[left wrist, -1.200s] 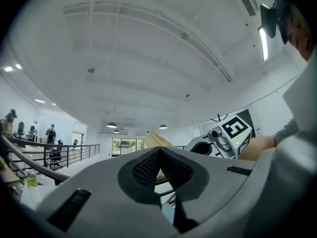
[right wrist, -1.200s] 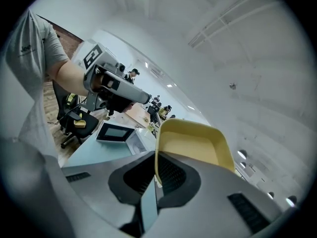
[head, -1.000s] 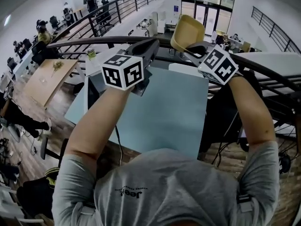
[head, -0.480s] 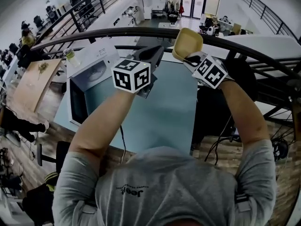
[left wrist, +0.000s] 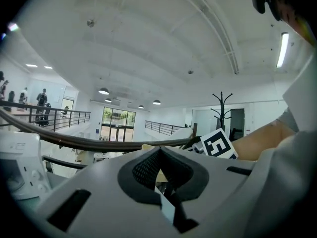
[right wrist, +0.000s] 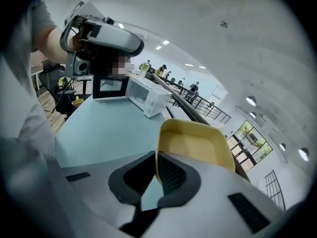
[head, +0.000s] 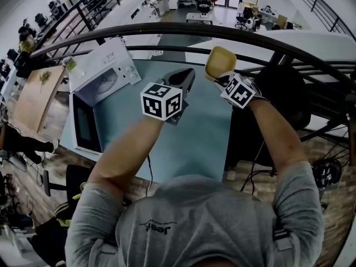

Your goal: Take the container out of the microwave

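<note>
Container (head: pixel 220 63): pale yellow, shallow, empty, with rounded corners.

We've got the microwave (head: pixel 105 77) on the tabletop's (head: pixel 194 143) left end. Over at the far right edge, the container (head: pixel 220 62) sits in the right gripper (head: pixel 218 78), with the left gripper (head: pixel 186 78) just beside it.

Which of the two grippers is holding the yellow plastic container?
The right gripper, clamped on the yellow plastic container by its rim; the left gripper has its jaws together on nothing.

Microwave (head: pixel 105 77) interior dark, seemingly open, container (right wrist: pixel 194 144) lower edge hidden behind right gripper (right wrist: pixel 156 176)
</note>
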Action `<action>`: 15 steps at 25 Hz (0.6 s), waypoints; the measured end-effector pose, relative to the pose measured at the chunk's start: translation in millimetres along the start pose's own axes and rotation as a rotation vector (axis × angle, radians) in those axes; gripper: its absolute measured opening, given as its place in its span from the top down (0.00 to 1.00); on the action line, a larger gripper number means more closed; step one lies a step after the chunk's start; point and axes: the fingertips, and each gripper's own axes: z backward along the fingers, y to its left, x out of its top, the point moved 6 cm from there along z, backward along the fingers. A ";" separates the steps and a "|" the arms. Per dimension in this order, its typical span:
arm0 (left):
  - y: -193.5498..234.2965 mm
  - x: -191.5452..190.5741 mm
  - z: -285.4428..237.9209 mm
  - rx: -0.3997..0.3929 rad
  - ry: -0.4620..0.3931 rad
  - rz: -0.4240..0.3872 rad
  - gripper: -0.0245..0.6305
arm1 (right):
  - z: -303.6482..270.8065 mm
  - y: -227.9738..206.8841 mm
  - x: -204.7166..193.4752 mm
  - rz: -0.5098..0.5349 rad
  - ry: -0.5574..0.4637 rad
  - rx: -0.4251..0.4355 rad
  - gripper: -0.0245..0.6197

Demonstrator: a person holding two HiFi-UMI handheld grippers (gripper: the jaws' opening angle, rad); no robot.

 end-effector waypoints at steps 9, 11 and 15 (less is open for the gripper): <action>20.8 -68.2 -42.6 0.012 0.107 0.052 0.95 | -63.6 -2.4 -72.0 -0.048 0.124 0.036 0.92; 24.6 -81.3 -51.3 0.010 0.126 0.063 0.95 | -74.5 -2.3 -85.2 -0.047 0.143 0.045 0.92; 28.0 -108.6 -64.7 0.007 0.166 0.089 0.95 | -93.4 6.9 -110.3 -0.027 0.182 0.084 0.92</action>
